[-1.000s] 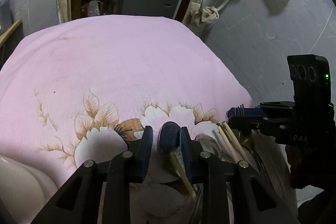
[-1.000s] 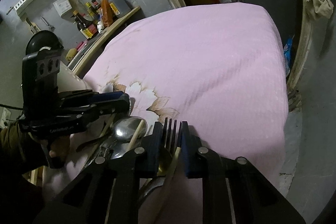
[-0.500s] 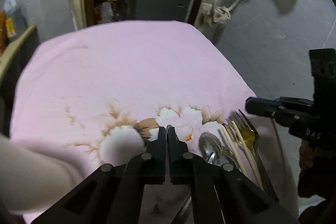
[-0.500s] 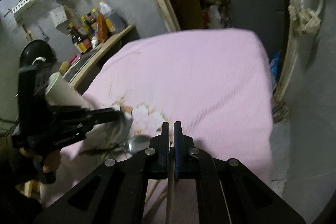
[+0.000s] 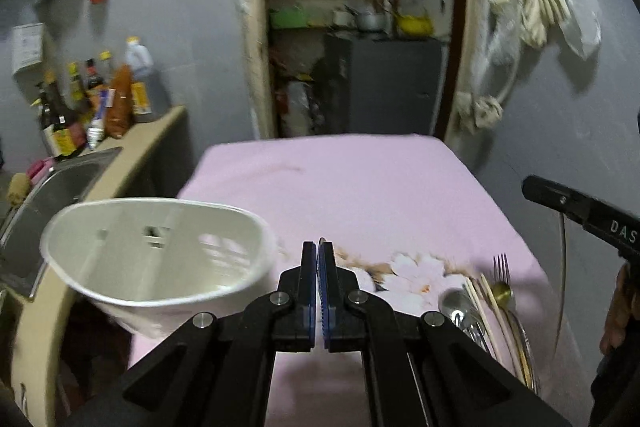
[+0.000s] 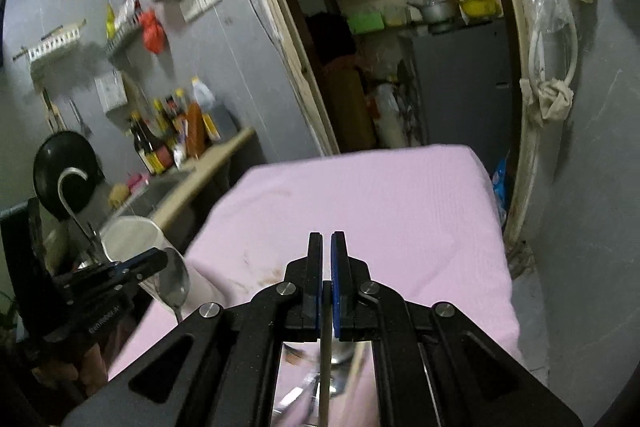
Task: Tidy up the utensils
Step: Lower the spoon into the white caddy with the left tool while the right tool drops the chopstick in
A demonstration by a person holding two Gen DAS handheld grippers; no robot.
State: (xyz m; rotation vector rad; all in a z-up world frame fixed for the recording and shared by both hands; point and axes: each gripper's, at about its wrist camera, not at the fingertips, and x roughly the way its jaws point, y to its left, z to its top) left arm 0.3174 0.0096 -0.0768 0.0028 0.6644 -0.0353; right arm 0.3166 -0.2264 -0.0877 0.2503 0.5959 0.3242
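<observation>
My left gripper (image 5: 317, 259) is shut on a steel spoon (image 6: 175, 283), which hangs from it beside the white utensil holder (image 5: 156, 259) at the table's left edge. My right gripper (image 6: 326, 251) is shut on a thin pale chopstick (image 6: 325, 359) that hangs down below the jaws. A pile of utensils lies on the pink cloth at the front right: a spoon (image 5: 454, 305), several chopsticks (image 5: 486, 301), a fork (image 5: 501, 265) and a gold spoon (image 5: 502, 291). The right gripper's body (image 5: 580, 211) is raised above that pile.
The pink flowered tablecloth (image 5: 360, 195) covers the table. A counter with a steel sink (image 5: 60, 195) and several bottles (image 5: 96, 95) stands left. A doorway with shelves and a grey fridge (image 5: 392, 87) lies behind. A black pan (image 6: 64, 175) hangs at left.
Both grippers have closed and lifted from the pile. The left one took the spoon and swung left to the holder. The right one took a chopstick and rose.
</observation>
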